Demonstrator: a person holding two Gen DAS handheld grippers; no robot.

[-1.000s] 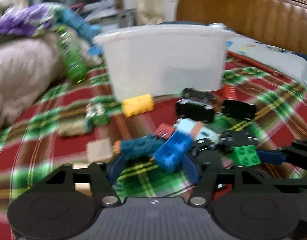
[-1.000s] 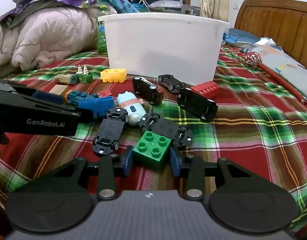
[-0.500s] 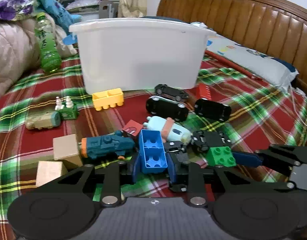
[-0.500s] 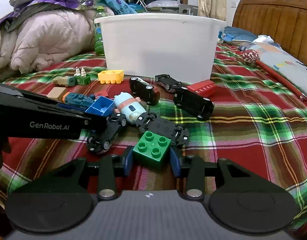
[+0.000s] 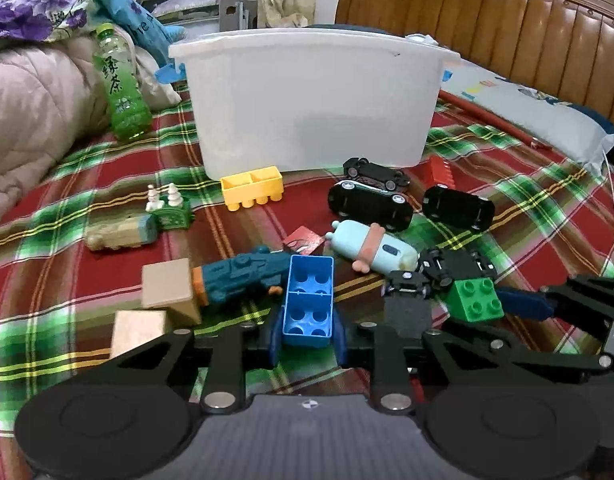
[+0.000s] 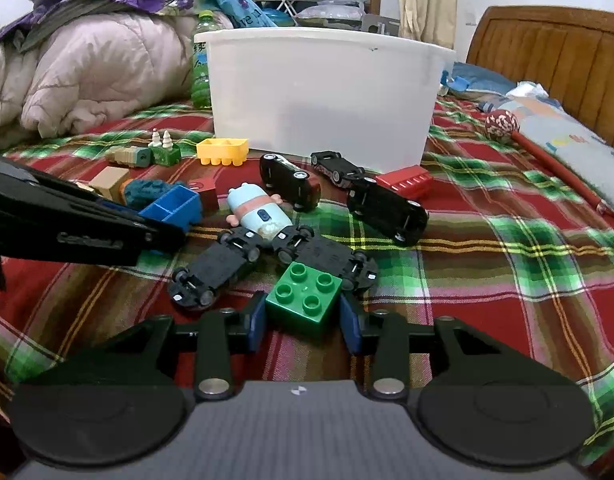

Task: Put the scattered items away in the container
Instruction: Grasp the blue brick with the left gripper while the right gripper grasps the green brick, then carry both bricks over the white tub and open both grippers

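Observation:
A white plastic tub [image 5: 311,96] stands on the plaid bed, also in the right wrist view [image 6: 323,92]. My left gripper [image 5: 307,332] is shut on a blue brick [image 5: 309,300], hollow side up; the brick shows in the right wrist view [image 6: 173,206]. My right gripper [image 6: 303,324] is shut on a green brick [image 6: 305,298], seen from the left wrist view [image 5: 475,300]. Scattered toys lie between the grippers and the tub: black cars [image 5: 369,204], a light blue figure [image 5: 373,246], a yellow brick [image 5: 253,188], a teal toy [image 5: 243,276].
Two wooden blocks [image 5: 167,290] lie at the left. A green tea bottle [image 5: 121,80] leans on a quilt [image 5: 31,108]. A red brick [image 6: 405,180] lies right of the tub. A wooden headboard [image 5: 507,20] and a pillow [image 5: 531,112] are at the right.
My left gripper closed on the blue brick and raised it off the bed, turned lengthwise. My right gripper kept hold of the green brick, hardly moving.

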